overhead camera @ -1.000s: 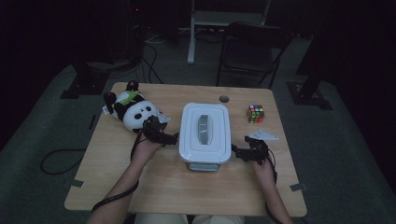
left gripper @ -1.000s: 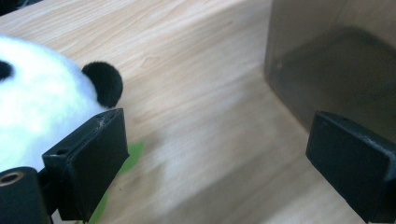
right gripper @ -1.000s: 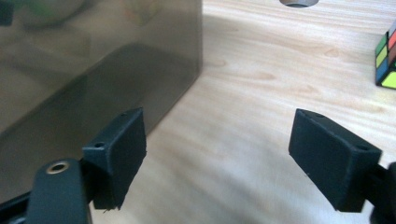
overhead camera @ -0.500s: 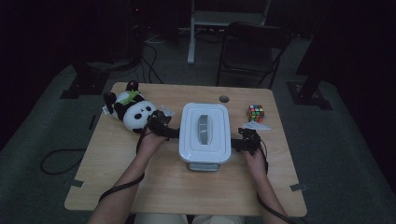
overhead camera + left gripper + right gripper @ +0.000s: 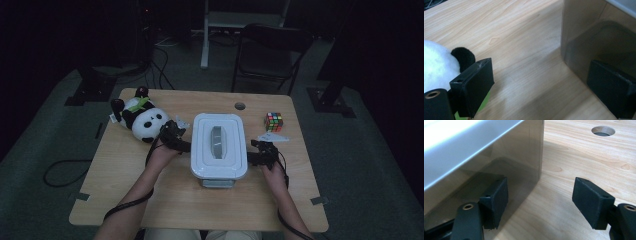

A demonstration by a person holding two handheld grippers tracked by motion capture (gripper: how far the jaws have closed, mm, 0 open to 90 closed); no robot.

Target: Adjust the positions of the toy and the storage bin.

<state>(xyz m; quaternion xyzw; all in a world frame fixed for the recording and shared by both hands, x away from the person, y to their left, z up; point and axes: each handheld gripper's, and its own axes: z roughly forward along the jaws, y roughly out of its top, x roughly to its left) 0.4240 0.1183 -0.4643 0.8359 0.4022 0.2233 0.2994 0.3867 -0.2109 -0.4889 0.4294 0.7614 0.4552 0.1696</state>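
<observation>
A clear plastic box with a white lid [image 5: 218,145] stands in the middle of the wooden table [image 5: 150,200]. My left gripper [image 5: 184,144] is at the box's left side, open wide. In the left gripper view one jaw of it [image 5: 541,82] rests close to the box wall [image 5: 579,37] and the other near the panda plush [image 5: 436,65]. My right gripper [image 5: 251,156] is at the box's right side. Its jaws [image 5: 541,195] have just been closing but stand open, one beside the box wall [image 5: 486,152], with only bare table between them.
The panda plush [image 5: 142,120] lies at the table's back left, just behind my left hand. A Rubik's cube [image 5: 273,121] and a small white scrap [image 5: 274,137] sit at the right. A cable hole [image 5: 240,106] is behind the box. A chair [image 5: 270,55] stands beyond the table.
Both hands have shifted slightly away from me along the box's sides, and the right gripper has come in closer to the box.
</observation>
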